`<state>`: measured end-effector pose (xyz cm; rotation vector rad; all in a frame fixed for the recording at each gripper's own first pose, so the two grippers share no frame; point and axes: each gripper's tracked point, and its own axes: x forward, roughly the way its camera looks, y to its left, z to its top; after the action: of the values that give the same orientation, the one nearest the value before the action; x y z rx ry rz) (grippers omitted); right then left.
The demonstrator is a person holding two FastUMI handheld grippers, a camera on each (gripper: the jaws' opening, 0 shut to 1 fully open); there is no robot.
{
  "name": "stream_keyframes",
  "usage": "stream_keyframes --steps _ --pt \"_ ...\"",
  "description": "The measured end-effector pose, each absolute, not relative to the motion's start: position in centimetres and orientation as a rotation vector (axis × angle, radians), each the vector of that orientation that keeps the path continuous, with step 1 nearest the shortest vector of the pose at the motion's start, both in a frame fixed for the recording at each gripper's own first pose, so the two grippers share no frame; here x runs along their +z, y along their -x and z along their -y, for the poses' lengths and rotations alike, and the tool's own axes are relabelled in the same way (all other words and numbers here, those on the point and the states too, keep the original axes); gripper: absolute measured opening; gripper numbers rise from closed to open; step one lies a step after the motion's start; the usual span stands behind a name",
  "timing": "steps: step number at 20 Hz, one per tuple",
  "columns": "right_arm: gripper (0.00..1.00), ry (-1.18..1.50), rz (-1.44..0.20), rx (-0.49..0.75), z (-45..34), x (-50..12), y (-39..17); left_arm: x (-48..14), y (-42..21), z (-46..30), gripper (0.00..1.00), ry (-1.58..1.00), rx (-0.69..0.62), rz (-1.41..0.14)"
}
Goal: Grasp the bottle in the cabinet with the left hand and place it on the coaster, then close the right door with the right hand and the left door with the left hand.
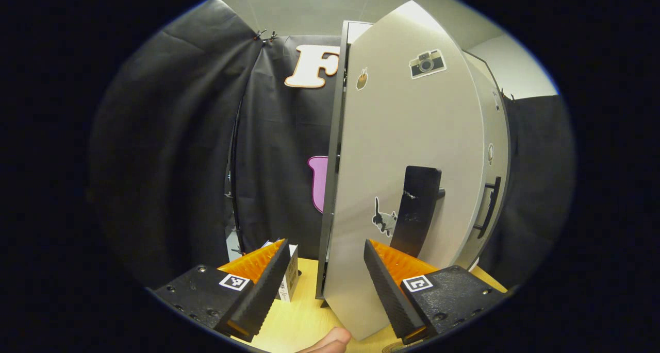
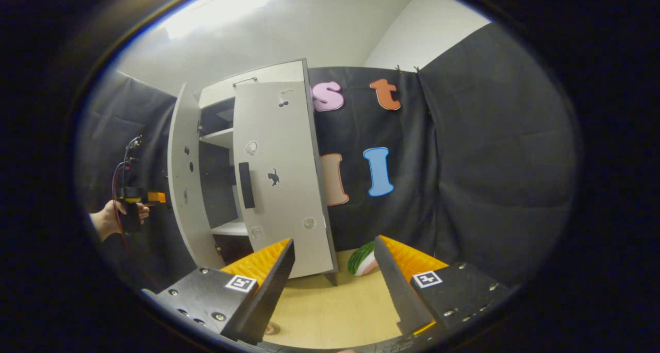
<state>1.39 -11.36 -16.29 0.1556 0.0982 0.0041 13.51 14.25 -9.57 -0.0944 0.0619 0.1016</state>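
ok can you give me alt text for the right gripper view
A grey cabinet stands on a wooden table, its right door closed or nearly so and its left door swung open, showing shelves inside. The right claw hangs open in front, and a hand holds the left claw beside the open door. A watermelon slice toy lies by the cabinet.

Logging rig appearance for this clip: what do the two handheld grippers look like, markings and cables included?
The left gripper and the right gripper each have two wedge-shaped, ribbed fingers on black, screwed blocks carrying square black-and-white tags. In the right gripper view, red and black cables rise from the distant left gripper.
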Motion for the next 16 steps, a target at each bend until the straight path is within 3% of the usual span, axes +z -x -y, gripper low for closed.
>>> stream_keyframes --steps 11,12,13,16 --pt "0.94 -0.146 -0.123 0.001 11.2 -17.9 -2.3 -10.2 -14.5 -12.5 0.92 0.098 0.103 -0.078" --pt "0.94 -0.155 -0.118 -0.006 11.3 -17.7 -2.4 -10.1 -14.7 -12.5 0.87 0.092 0.110 -0.074" --pt "0.94 -0.163 -0.110 -0.009 11.4 -17.5 -2.4 -10.2 -14.8 -12.4 0.92 0.090 0.115 -0.073" --pt "0.94 -0.166 -0.081 -0.014 12.0 -16.7 -3.0 -10.5 -15.3 -12.0 0.92 0.110 0.107 -0.080"
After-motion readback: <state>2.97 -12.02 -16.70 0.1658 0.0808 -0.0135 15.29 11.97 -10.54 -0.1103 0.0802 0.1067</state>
